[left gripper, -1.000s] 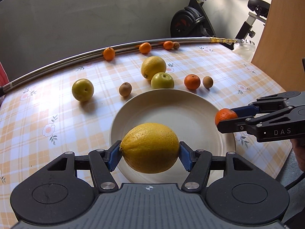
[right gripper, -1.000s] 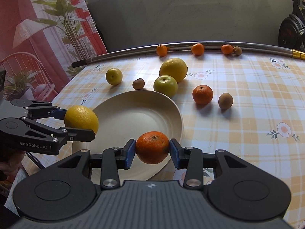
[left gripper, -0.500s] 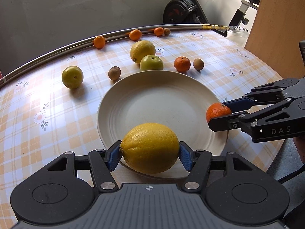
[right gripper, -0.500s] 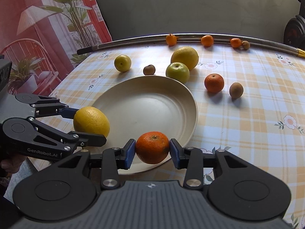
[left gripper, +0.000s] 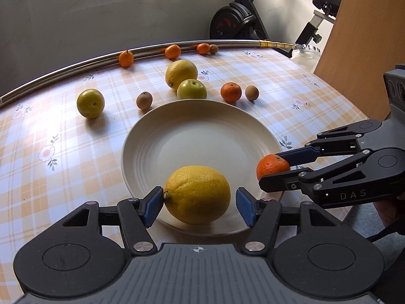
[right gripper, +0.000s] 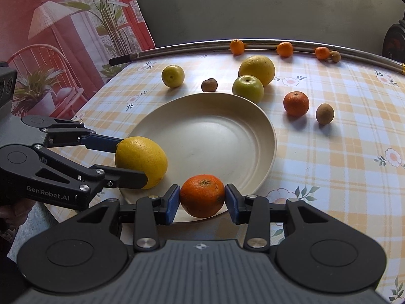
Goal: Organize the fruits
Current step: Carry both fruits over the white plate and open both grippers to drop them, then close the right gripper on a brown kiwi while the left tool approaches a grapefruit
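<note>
Fruits are what this job gathers, and two of them are already off the table: a large lemon (left gripper: 197, 194) is pinched between the blue pads of the left gripper (left gripper: 198, 204), and a mandarin (right gripper: 202, 195) is pinched the same way by the right gripper (right gripper: 202, 201). In the left wrist view a sliver of gap seems to show at the lemon's right side, yet the fruit hangs clear of the plate, so I judge it held. Both tongs tilt downward over the near rim of the cream plate (left gripper: 157, 131), the lemon toward its left edge and the mandarin toward its right. That is likely so the two can be let go side by side without knocking each other.

The plate itself is bare, so the sorting looks barely begun. Beyond the tongs, past the plate's far rim, wait a second lemon (left gripper: 181, 74), a green apple (left gripper: 191, 89) just in front of it, another green apple (left gripper: 90, 103) off to the left, a brown kiwi (left gripper: 144, 100), an orange mandarin (left gripper: 230, 91) and a small brown fruit (left gripper: 251, 92) beside it. Farther still, small oranges rest against a metal pole (left gripper: 63, 69) at the table's back edge; the pole probably keeps them from rolling off the checked tablecloth (left gripper: 50, 152).

A release from low above the plate seems wise, since round fruit rolls.
</note>
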`<state>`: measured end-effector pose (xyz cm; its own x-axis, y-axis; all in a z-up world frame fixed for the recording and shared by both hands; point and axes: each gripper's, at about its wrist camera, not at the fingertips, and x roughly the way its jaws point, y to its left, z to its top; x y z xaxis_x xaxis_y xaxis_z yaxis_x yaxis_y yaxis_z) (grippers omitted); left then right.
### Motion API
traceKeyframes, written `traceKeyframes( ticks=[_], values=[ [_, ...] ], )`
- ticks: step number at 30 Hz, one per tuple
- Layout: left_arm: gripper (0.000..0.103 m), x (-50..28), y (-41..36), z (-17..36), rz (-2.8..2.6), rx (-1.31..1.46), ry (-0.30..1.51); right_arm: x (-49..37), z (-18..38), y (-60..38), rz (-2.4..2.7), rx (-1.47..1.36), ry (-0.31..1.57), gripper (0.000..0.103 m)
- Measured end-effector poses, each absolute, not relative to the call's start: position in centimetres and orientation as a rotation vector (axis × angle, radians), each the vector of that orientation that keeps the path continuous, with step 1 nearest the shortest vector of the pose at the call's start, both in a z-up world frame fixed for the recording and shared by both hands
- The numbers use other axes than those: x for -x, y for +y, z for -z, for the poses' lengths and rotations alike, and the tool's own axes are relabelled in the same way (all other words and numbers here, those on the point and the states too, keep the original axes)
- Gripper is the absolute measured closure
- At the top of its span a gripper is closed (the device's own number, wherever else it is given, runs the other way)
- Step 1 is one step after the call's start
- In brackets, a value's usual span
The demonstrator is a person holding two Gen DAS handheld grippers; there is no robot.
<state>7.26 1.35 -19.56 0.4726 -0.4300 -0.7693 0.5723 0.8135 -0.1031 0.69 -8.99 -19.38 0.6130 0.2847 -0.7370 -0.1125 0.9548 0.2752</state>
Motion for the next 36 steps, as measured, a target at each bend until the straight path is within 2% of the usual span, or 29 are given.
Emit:
traceKeyframes(
  ticks=[7,18,36],
  values=[
    [0.040,-7.9,3.1,18.8,0.619,-0.070,0.891,-0.9,19.7,-8.6,-0.251,-0.228,0.895,0.061],
    [0.067,-9.7,4.2,18.2,0.537,0.020,0.851,-1.6,19.7,-7.3,-0.309,-0.246,0.900,0.060],
    [0.067,-8.8,6.3,16.9,0.456,0.015,0.797,-0.4,18.7,-9.0,-0.172,-0.232,0.837,0.060]
  ],
)
